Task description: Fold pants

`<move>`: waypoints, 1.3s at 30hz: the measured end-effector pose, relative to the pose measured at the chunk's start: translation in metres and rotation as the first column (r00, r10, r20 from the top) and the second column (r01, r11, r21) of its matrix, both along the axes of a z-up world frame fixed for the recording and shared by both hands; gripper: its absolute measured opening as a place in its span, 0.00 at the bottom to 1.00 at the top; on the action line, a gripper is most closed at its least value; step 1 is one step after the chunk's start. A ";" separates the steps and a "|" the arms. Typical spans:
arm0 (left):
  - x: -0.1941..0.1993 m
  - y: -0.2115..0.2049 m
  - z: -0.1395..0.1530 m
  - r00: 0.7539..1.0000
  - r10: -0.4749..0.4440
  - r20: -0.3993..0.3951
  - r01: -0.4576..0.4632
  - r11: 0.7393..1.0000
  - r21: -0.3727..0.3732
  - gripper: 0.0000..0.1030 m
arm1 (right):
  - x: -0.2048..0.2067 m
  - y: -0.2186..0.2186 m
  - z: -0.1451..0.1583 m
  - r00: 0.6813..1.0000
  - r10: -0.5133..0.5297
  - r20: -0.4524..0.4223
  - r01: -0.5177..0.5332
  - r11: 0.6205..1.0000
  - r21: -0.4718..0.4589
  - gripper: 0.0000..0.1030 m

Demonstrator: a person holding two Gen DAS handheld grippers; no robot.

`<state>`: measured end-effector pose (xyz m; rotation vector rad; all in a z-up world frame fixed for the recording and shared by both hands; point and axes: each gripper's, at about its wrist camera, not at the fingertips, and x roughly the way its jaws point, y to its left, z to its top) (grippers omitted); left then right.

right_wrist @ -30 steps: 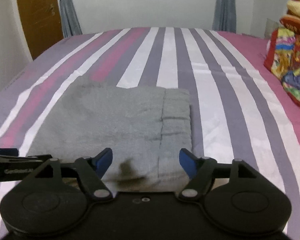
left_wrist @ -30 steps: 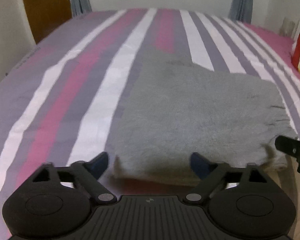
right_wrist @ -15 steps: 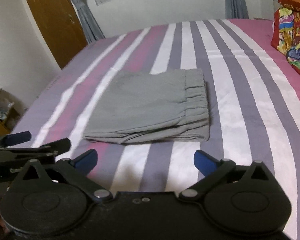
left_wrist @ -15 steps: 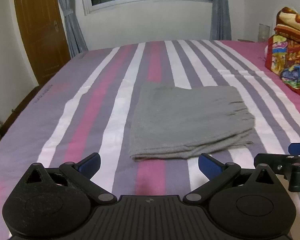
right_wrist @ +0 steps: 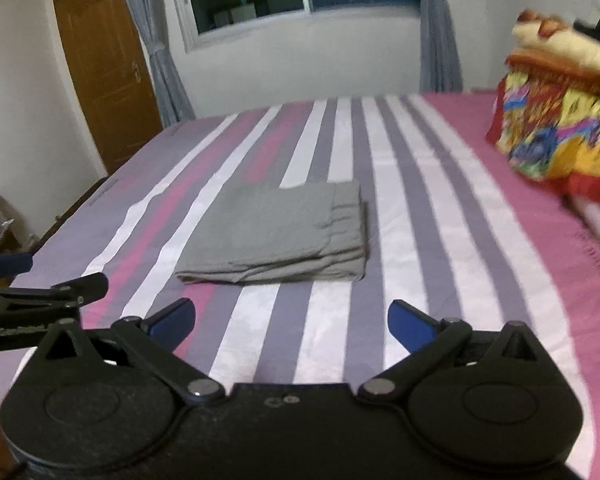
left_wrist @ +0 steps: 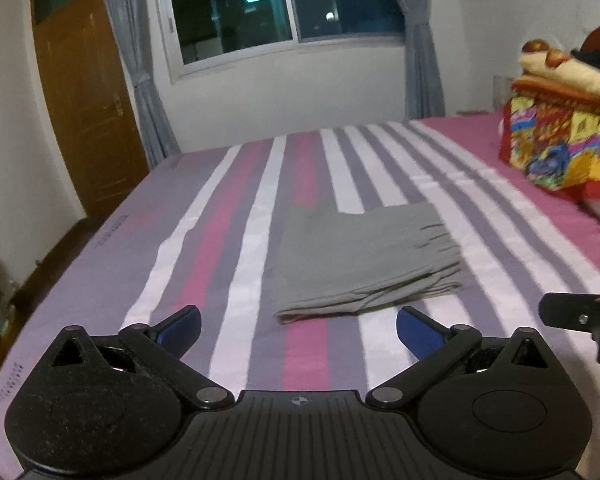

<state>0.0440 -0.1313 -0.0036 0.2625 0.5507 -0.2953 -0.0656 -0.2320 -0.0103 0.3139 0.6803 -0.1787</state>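
Note:
The grey pants [left_wrist: 364, 260] lie folded into a flat rectangle on the striped bed sheet [left_wrist: 228, 248], elastic waistband at the right; they also show in the right wrist view [right_wrist: 280, 232]. My left gripper [left_wrist: 298, 326] is open and empty, held well back from the pants' near edge. My right gripper [right_wrist: 290, 324] is open and empty too, back from the pants. Each gripper shows at the edge of the other's view.
A stack of colourful folded blankets [left_wrist: 556, 136] sits on the pink part of the bed at the right. A wooden door [left_wrist: 84, 120] stands at the left, a dark window [left_wrist: 284, 12] with grey curtains behind the bed. The bed's left edge drops to the floor.
Both grippers have pulled back and up from the folded pants, which now lie farther off. Both stay open and empty. The pants have not moved.

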 end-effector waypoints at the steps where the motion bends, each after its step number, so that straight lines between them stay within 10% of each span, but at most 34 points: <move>1: -0.006 0.004 0.004 1.000 -0.002 -0.002 0.002 1.000 -0.022 1.00 | -0.005 0.001 0.003 1.000 -0.002 0.016 0.002 1.000 -0.015 1.00; 39: -0.028 0.015 0.009 0.999 0.037 -0.021 -0.039 0.992 -0.120 1.00 | -0.034 0.021 0.020 0.986 -0.110 0.126 0.124 0.985 -0.117 1.00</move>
